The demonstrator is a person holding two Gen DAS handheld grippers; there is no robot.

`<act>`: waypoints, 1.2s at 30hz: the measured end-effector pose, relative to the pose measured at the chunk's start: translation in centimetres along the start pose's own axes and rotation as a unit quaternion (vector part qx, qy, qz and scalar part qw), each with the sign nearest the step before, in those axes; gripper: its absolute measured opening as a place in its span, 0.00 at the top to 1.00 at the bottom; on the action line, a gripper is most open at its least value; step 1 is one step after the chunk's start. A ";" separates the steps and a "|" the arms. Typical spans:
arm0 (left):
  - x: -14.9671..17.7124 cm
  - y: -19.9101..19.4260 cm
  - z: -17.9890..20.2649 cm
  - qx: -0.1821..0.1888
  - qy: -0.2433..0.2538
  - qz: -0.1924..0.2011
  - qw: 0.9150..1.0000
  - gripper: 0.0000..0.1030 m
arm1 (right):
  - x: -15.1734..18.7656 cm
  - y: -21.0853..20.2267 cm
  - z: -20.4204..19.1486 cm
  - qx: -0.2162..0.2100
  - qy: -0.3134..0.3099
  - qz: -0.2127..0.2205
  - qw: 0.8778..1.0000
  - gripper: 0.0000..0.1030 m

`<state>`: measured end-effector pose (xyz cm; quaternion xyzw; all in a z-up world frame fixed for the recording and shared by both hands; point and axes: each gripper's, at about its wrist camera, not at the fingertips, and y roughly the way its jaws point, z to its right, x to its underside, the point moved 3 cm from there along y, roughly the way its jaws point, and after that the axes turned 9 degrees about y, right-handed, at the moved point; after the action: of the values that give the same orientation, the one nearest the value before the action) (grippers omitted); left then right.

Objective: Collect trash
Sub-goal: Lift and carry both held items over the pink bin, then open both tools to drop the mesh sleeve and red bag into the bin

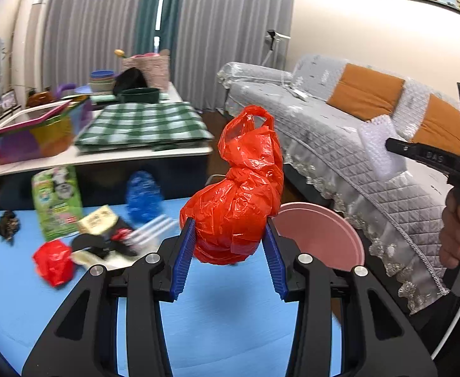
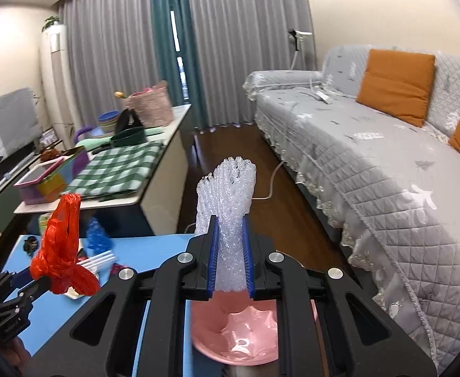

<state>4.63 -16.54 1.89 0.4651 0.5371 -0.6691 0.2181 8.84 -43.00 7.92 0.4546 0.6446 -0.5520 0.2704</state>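
Note:
My left gripper (image 1: 230,235) is shut on a knotted red plastic bag (image 1: 239,194) and holds it above the blue table (image 1: 223,314), just left of the pink bin (image 1: 321,235). The bag also shows in the right wrist view (image 2: 61,251). My right gripper (image 2: 231,245) is shut on a folded piece of clear bubble wrap (image 2: 226,194), held directly over the pink bin (image 2: 239,336). The bubble wrap and right gripper appear at the right in the left wrist view (image 1: 380,144).
Loose trash lies on the blue table's far left: a small red bag (image 1: 53,262), a blue bag (image 1: 143,194), a green packet (image 1: 57,202), white straws (image 1: 154,231). A cluttered white table (image 1: 104,154) stands behind. A grey sofa (image 2: 387,169) is at the right.

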 end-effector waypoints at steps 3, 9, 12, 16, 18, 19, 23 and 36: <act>-0.9 1.5 2.1 0.013 0.001 0.000 1.000 0.59 | 0.0 0.7 1.2 0.014 0.003 -0.001 1.000 0.85; -2.5 4.5 5.7 0.033 0.008 0.000 0.999 0.59 | -0.2 1.2 2.7 0.028 0.010 0.000 1.000 0.85; -3.0 6.0 6.9 0.037 0.013 -0.004 0.999 0.59 | 0.0 1.6 3.4 0.036 0.010 -0.001 0.999 0.85; -3.4 7.5 8.0 0.044 0.015 -0.012 0.999 0.59 | -0.1 2.4 4.1 0.038 0.021 -0.006 0.999 0.85; -3.5 8.2 8.4 0.048 0.016 -0.015 0.999 0.59 | -0.1 2.5 4.3 0.038 0.023 -0.007 0.999 0.85; -3.6 8.5 8.6 0.049 0.018 -0.017 0.998 0.59 | -0.2 2.7 4.2 0.038 0.023 -0.008 0.999 0.85; -3.7 10.0 9.6 0.071 0.022 -0.025 0.997 0.54 | -0.2 3.1 4.6 0.037 0.032 -0.014 0.999 0.71; -2.2 8.0 7.5 0.056 0.010 -0.034 0.998 0.41 | -1.0 2.4 3.6 0.033 0.048 -0.002 0.998 0.39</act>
<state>9.13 -26.53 -0.43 0.4650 0.5160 -0.7005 0.1637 10.83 -46.82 6.72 0.4879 0.6389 -0.5514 0.2230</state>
